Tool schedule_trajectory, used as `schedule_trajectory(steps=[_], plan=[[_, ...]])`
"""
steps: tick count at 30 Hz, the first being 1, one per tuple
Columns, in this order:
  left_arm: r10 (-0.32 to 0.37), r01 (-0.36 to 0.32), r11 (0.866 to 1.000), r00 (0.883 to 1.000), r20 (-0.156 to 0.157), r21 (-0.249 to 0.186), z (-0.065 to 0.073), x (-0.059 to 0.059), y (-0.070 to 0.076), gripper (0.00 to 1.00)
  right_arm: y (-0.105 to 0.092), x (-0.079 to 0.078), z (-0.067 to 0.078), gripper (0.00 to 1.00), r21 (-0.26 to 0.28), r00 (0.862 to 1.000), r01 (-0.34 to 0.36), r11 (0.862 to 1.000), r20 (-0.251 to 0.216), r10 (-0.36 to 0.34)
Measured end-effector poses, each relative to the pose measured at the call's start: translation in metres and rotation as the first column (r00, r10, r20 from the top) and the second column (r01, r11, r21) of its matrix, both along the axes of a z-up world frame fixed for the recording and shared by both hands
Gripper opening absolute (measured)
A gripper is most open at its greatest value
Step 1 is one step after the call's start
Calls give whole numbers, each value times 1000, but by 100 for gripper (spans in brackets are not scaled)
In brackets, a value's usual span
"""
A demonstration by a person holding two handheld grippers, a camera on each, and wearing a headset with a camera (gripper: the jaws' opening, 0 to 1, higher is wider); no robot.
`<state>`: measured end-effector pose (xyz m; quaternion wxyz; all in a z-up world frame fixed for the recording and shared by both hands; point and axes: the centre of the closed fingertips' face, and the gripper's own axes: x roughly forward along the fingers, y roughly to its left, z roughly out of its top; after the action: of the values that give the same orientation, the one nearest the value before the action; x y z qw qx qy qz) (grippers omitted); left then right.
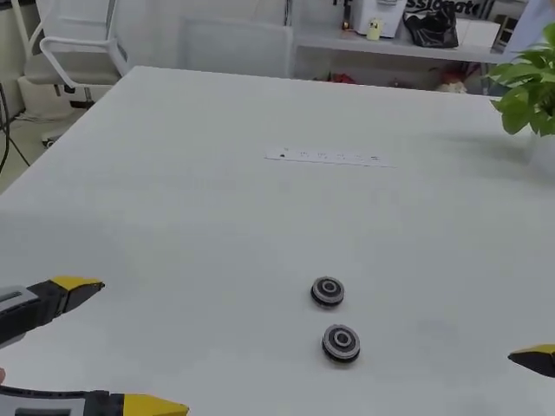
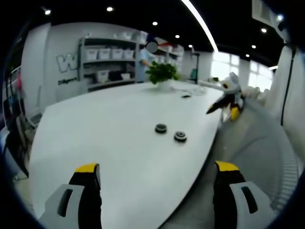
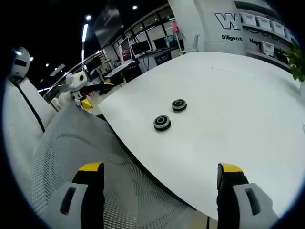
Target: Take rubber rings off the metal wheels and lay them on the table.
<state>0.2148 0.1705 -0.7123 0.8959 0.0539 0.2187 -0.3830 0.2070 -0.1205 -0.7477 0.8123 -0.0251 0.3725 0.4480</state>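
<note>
Left hand-held gripper [image 2: 157, 168] & right hand-held gripper [image 3: 160, 167], both jaws wide apart & empty, flank near wheel [image 1: 341, 342] on counter [image 1: 217, 217], far wheel [image 1: 328, 291] just behind it, neither stripped yet; best: pin wheel w/ one, peel ring [image 1: 326, 344] w/ other.

An open-plan office or lab. Shelves of white bins [image 2: 102, 53] sit upper left in the left gripper view; monitors [image 3: 138, 47] stand beyond the worktop [image 3: 214, 95]

Left gripper [image 1: 117, 345] hovers at the near-left edge of the table [image 1: 217, 217], jaws spread wide. Right gripper [image 3: 160, 168] hovers at its near-right edge, jaws equally wide.
</note>
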Motion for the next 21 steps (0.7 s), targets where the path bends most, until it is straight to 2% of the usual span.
schedule_trajectory(steps=[9, 21], plan=[[-1, 1, 1000, 1000, -4, 4, 1, -3, -4, 100, 1, 1, -1, 96, 11, 1000, -19, 1000, 1, 19], [27, -27, 1000, 1000, 6, -1, 12, -2, -5, 100, 1, 4, -2, 95, 22, 999, -42, 999, 2, 42]])
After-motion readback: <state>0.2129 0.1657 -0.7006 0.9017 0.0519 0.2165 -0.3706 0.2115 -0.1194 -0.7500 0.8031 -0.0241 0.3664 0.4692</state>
